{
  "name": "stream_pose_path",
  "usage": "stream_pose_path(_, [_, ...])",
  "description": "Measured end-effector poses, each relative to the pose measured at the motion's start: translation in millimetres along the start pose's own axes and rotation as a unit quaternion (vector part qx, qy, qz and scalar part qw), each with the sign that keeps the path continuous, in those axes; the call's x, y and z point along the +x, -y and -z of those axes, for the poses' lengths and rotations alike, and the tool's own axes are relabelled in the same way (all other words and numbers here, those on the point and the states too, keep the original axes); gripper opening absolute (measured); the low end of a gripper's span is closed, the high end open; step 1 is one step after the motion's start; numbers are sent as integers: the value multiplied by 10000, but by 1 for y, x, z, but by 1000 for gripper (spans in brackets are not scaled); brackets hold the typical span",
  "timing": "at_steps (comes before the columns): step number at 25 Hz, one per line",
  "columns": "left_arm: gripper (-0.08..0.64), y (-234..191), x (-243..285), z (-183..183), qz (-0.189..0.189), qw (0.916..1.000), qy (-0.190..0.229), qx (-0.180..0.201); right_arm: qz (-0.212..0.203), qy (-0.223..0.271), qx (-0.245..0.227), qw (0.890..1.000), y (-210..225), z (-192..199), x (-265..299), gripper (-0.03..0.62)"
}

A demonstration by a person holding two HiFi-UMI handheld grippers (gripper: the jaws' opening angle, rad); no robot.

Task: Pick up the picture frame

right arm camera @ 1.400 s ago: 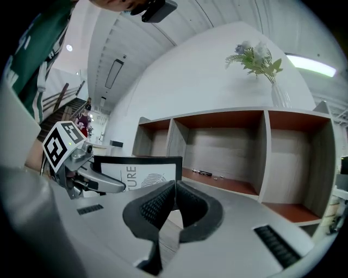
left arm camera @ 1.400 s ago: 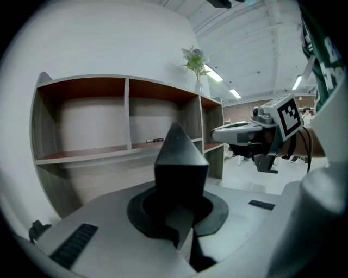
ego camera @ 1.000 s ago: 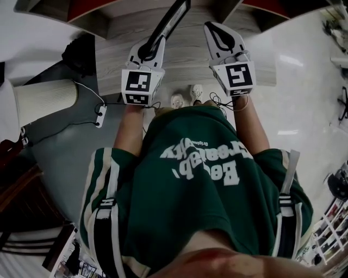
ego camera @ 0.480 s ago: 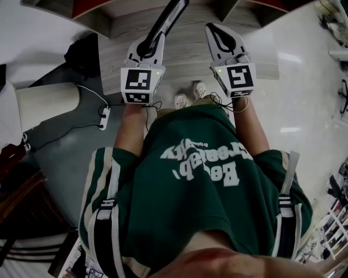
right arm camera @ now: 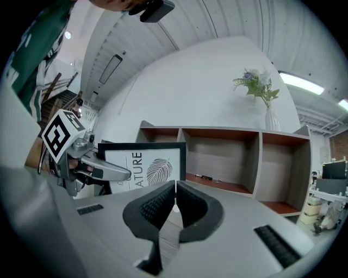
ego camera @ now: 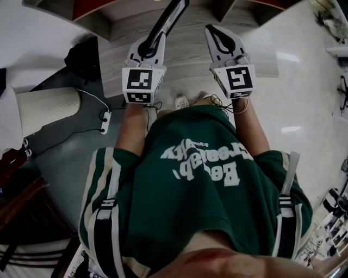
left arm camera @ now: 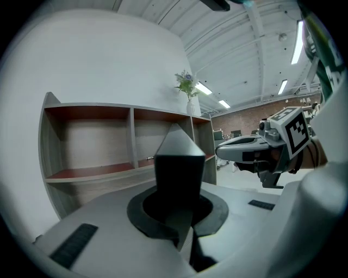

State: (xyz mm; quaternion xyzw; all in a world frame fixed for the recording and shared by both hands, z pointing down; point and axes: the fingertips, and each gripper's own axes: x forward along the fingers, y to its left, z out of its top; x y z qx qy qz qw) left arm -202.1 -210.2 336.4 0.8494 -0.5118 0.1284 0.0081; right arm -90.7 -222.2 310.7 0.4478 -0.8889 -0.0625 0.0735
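Head view: left gripper [ego camera: 148, 49] level, clamping picture frame [ego camera: 172, 16]; right gripper [ego camera: 214, 31] jaws together.

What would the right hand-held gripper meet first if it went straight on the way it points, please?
Probably the wooden shelf unit: the right hand-held gripper points toward it, just right of the picture frame, though depth is unclear.

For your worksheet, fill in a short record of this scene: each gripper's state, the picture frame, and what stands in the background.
Left gripper: shut on the picture frame, gripping its edge
Right gripper: jaws together, empty
Frame print: leaf drawing with lettering
Background: open shelf unit, vase of flowers on top
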Motion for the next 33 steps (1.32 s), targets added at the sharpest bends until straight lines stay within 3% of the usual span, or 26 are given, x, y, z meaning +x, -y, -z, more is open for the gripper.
stream_pose_path(6, [26, -2, 2, 1, -43, 10000, -28, -9, 70, 21, 53, 10000, 7, 0, 0, 34])
stream_pose_path(11, [26, -7, 3, -2, -124, 9999, -36, 55, 123, 98, -181, 9997, 6, -4, -2, 34])
stream_pose_path(33, [26, -8, 1, -4, -56, 9999, -49, 140, 168, 139, -113, 9997, 1, -9, -5, 34])
